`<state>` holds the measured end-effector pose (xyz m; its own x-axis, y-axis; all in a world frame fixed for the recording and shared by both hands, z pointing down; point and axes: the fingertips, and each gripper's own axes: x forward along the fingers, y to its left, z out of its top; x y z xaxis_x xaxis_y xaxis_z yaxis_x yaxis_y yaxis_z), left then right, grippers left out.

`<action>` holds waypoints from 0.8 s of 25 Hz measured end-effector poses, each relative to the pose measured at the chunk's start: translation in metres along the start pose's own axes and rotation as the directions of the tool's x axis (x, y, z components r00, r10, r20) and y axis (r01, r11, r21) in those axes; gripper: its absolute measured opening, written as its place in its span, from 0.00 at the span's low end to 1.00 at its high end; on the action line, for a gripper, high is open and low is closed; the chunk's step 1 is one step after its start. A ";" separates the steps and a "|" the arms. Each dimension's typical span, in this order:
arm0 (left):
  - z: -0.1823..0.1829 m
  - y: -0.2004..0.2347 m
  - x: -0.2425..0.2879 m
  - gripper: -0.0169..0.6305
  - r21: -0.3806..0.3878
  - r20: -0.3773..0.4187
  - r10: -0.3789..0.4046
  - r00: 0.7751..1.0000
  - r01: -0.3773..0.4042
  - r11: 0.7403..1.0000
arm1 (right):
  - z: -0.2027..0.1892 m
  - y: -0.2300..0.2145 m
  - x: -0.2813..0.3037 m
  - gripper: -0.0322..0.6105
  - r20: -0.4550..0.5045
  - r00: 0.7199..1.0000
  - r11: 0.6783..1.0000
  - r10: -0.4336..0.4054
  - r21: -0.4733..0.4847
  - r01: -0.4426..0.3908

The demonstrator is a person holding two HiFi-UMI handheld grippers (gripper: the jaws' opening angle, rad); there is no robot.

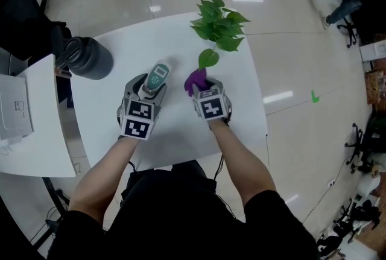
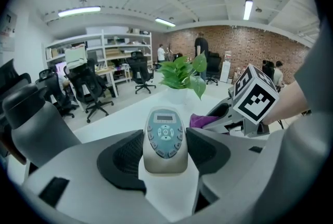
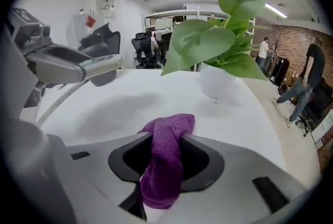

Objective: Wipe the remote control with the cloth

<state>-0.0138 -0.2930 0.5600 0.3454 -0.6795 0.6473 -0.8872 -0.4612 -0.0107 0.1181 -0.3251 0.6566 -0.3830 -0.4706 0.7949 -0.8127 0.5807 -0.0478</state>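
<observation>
The grey remote control [image 1: 158, 76] [image 2: 165, 137] with a teal button face sits between the pads of my left gripper [image 1: 152, 87] [image 2: 165, 151], which is shut on it and holds it above the white table [image 1: 114, 41], buttons up. To its right, my right gripper [image 1: 202, 81] [image 3: 166, 154] is shut on a purple cloth [image 1: 194, 80] [image 3: 165, 163]. The cloth bunches out in front of the jaws and hangs down behind them. In the right gripper view the remote's edge [image 3: 102, 61] shows at upper left, apart from the cloth.
A potted green plant [image 1: 218, 26] [image 3: 221, 49] in a white pot stands just beyond the right gripper. A dark grey jug [image 1: 89, 58] rests at the table's left edge. A white desk [image 1: 27, 114] adjoins on the left. Office chairs and people stand farther off.
</observation>
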 end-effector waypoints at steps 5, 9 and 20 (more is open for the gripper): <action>-0.002 -0.003 -0.030 0.41 0.059 0.040 -0.021 0.999 0.018 0.998 | 0.014 0.021 -0.043 0.27 0.102 0.995 0.999 0.007 0.030 -0.010; -0.010 -0.005 -0.080 0.41 0.154 0.096 -0.042 0.994 0.027 0.988 | 0.038 0.064 -0.111 0.27 0.250 0.968 1.000 0.003 0.025 -0.010; -0.054 -0.011 -0.222 0.41 0.394 0.233 -0.136 0.963 0.035 0.918 | 0.105 0.296 -0.250 0.27 0.460 0.876 0.980 0.146 -0.190 -0.064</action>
<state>-0.0974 -0.1066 0.4571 0.5250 -0.7244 0.4468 -0.6821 -0.6721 -0.2881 -0.0727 -0.1048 0.3800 -0.6565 -0.6327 0.4107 -0.6883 0.7253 0.0172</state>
